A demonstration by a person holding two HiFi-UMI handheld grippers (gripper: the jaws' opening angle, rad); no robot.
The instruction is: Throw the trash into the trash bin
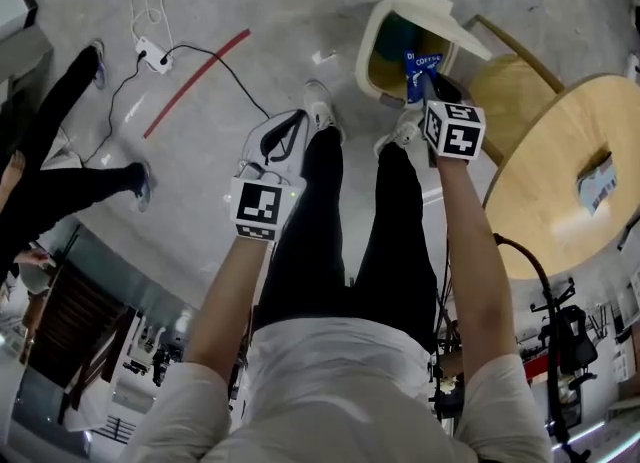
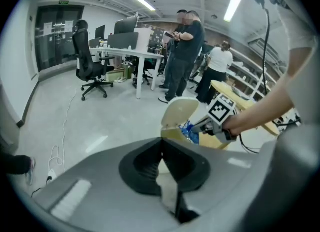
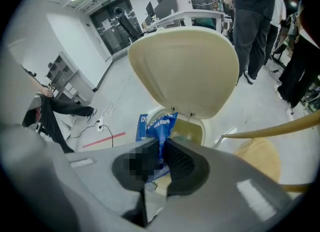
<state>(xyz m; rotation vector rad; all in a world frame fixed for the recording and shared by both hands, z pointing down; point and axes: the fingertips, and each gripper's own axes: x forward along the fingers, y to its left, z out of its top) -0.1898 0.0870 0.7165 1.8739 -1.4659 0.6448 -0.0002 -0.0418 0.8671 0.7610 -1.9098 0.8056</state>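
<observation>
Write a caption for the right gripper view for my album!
Right claw holds a blue coffee packet at the open cream trash bin.

Two claws, left (image 1: 296, 123) and right (image 1: 428, 81) — one blue packet (image 1: 419, 59), one bin (image 1: 364, 51), one round table (image 1: 560, 141), one chair (image 1: 505, 81)

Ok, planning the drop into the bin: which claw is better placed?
Right. The right claw grips the blue printed coffee packet over the open cream plastic trash bin; the left claw is shut, empty, and off to the side.
</observation>
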